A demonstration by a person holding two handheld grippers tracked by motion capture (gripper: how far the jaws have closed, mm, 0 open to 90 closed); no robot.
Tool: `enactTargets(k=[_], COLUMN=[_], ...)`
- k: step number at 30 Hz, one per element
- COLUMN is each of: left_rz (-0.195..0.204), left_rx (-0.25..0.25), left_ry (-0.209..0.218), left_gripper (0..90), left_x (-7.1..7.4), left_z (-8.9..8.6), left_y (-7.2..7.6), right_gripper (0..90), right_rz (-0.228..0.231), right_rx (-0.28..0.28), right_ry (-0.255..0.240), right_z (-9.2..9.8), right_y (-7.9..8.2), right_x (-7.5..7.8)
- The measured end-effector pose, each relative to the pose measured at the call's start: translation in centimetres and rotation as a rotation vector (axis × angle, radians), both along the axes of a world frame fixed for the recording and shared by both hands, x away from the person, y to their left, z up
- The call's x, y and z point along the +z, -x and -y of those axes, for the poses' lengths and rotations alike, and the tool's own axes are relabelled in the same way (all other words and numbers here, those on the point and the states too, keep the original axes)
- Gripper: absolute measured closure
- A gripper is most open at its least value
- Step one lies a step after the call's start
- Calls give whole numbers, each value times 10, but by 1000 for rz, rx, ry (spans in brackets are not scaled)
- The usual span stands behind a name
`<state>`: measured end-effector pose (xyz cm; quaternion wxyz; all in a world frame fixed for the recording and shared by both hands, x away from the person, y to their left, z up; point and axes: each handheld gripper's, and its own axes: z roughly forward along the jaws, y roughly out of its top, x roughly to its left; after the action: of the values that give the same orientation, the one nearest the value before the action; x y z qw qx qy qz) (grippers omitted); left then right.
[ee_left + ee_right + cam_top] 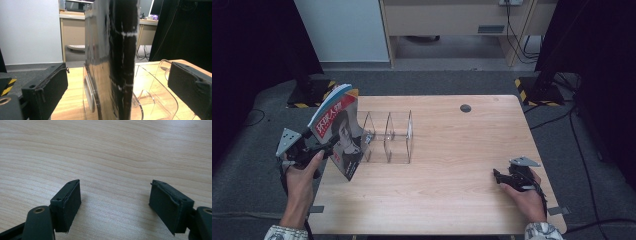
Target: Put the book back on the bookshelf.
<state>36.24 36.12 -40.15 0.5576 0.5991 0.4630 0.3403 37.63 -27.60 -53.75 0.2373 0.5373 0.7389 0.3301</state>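
Note:
A magazine (337,127) with a red title band and a portrait cover stands tilted at the left end of a clear acrylic divider rack (389,137). In the left gripper view its dark spine (117,62) rises between my left gripper's (117,82) jaws, which stand wide apart with a gap on each side. The left gripper (329,146) is open around the magazine at the table's left edge. My right gripper (498,176) rests low at the front right of the table, open, with bare wood between its jaws (115,202).
The wooden table (452,200) has a dark round grommet (465,108) at the back. The rack's clear dividers (155,87) stand right of the magazine. Beyond the table are grey floor, cables and dark stand bases with striped tape (527,90).

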Motion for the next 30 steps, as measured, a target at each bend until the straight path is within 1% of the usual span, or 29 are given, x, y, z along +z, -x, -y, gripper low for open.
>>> enactTargets(k=[10, 11, 14, 17, 26, 28, 30], left_rz=[-2, -6, -9, -13, -30, -34, -38], left_rx=[-3, -4, 3, 1, -1, 0, 3], left_ry=[-13, -19, -36, -35, -55, -49, -54], left_gripper=[22, 22, 20, 21, 20, 20, 20], left_x=[-3, -4, -8, -11, -22, -25, -27], left_z=[0, 0, 0, -1, -1, -2, -3], left_y=[5, 6, 9, 13, 21, 24, 26], right_gripper=[251, 251, 251, 251, 250, 249, 249], right_rz=[0, 0, 0, 0, -3, -2, -1], right_rx=[1, 1, 1, 1, 0, -1, -2], right_ry=[0, 0, 0, 0, 0, 0, 0], right_z=[0, 0, 0, 0, 0, 0, -1], right_y=[0, 0, 0, 0, 1, 1, 1], right_x=[0, 0, 0, 0, 0, 0, 0])
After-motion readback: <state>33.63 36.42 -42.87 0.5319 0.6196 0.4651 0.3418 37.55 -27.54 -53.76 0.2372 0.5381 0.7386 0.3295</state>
